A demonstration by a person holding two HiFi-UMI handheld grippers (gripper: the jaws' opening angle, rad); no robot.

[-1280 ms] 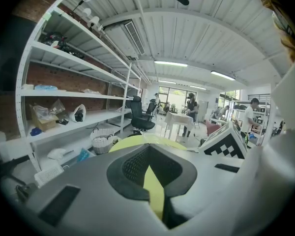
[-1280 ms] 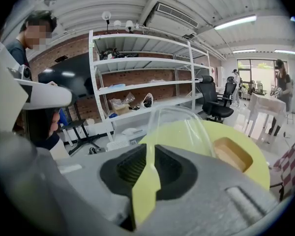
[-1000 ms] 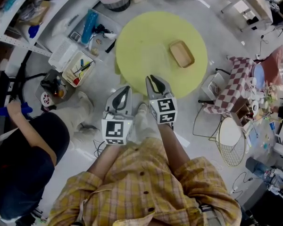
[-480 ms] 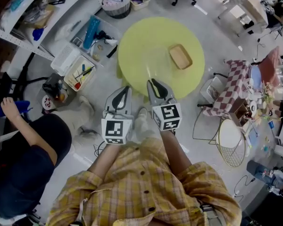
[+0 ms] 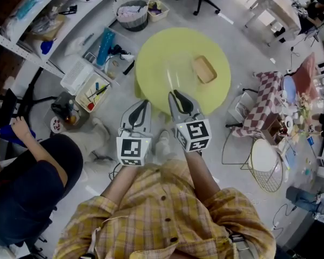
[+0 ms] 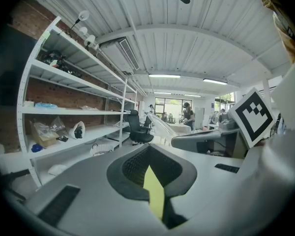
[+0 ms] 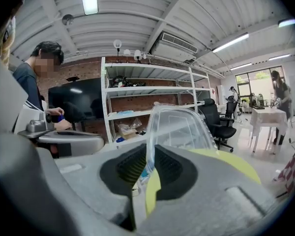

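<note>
- Head view: round yellow-green table (image 5: 156, 53) stands on a grey concrete floor (image 5: 243, 42), with a shallow wooden tray (image 5: 204, 69) on its right part. Right gripper (image 5: 175, 95) holds a clear domed plastic cover (image 5: 175, 77) above the table's near part. Left gripper (image 5: 143, 103) is just beside the right one, near the table's near edge. White metal shelving (image 5: 38, 42) runs along the left. A red-checked cloth (image 5: 272, 88) lies to the right, and a seated person in a dark top (image 5: 27, 188) is at the near left.
- Left gripper view: its fingers are drawn together with nothing between them, and only a yellow sliver of table shows in the slit. Beyond are the shelving against a brick wall (image 6: 44, 90), a black office chair (image 6: 137, 119) and a ribbed white ceiling (image 6: 187, 43) with strip lights.
- Right gripper view: its fingers are pinched on the thin edge of the clear cover, which rises upright ahead of them over the table.
</note>
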